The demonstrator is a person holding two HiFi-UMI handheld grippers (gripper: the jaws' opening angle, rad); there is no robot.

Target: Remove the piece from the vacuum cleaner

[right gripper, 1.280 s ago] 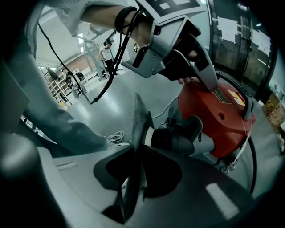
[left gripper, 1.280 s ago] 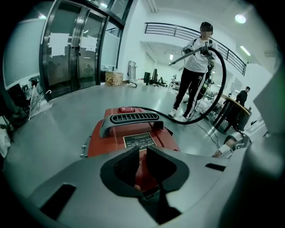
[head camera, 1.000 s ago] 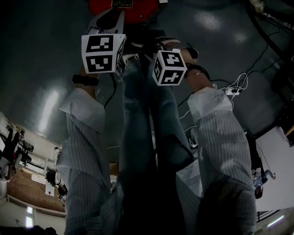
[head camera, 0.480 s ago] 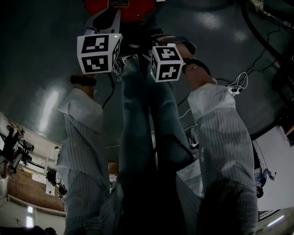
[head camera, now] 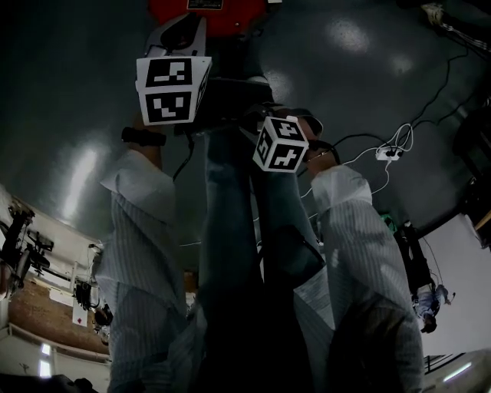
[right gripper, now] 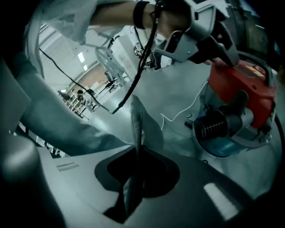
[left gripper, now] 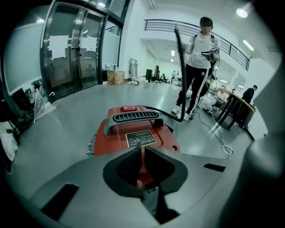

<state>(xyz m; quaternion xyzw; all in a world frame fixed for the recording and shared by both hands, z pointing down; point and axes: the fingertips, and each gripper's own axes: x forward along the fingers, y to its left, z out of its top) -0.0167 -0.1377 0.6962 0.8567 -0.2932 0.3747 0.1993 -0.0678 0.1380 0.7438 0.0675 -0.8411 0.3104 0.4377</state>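
Right gripper (right gripper: pixel 136 116) drew back, jaws just closed empty; left gripper (left gripper: pixel 142 149) clenched, vacuum (head camera: pixel 238 19) half-hidden.

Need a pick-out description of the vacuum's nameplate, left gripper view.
Start at the red vacuum cleaner on the grey floor, mid-frame. On its top, just below the grey slotted handle, sits the nameplate: a small dark rectangle with pale print, flat, unlike the round red button above the handle.

Dim head view, fisheye-warped edges
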